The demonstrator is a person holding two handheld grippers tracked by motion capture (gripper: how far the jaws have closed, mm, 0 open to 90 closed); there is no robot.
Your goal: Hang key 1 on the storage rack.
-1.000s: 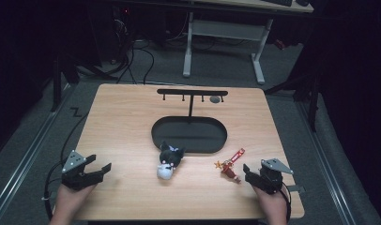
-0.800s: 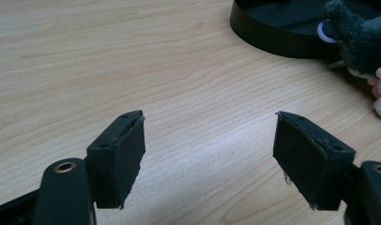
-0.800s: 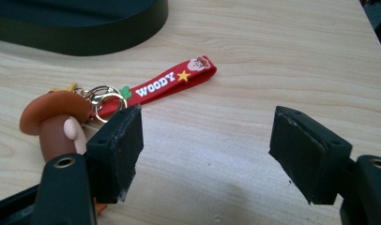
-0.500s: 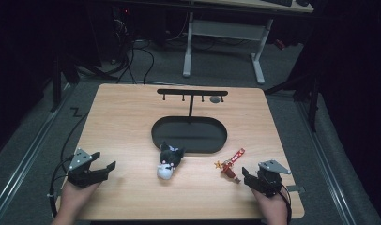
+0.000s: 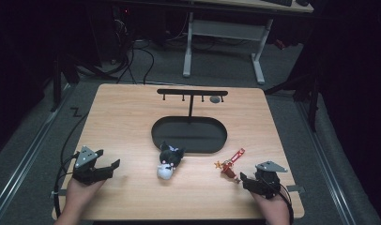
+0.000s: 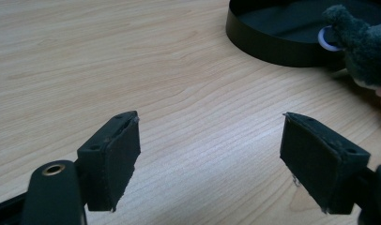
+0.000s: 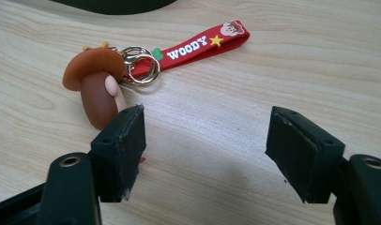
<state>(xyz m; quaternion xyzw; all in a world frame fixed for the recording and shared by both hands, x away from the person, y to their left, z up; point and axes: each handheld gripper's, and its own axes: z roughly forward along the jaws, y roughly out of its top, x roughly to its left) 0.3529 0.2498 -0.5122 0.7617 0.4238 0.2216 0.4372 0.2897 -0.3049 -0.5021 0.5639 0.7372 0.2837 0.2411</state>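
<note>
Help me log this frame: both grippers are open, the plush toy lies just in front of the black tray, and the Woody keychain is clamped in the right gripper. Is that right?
Not quite. The Woody keychain is not clamped: the right gripper is open, and the keychain lies on the table beside its jaw, as the right gripper view shows. The left gripper is open too, and the plush toy does lie just in front of the black tray.

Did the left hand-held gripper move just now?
Yes. The left hand-held gripper slid toward the plush toy and the black tray, farther in from the table's left edge. Its jaws stand open.
</note>
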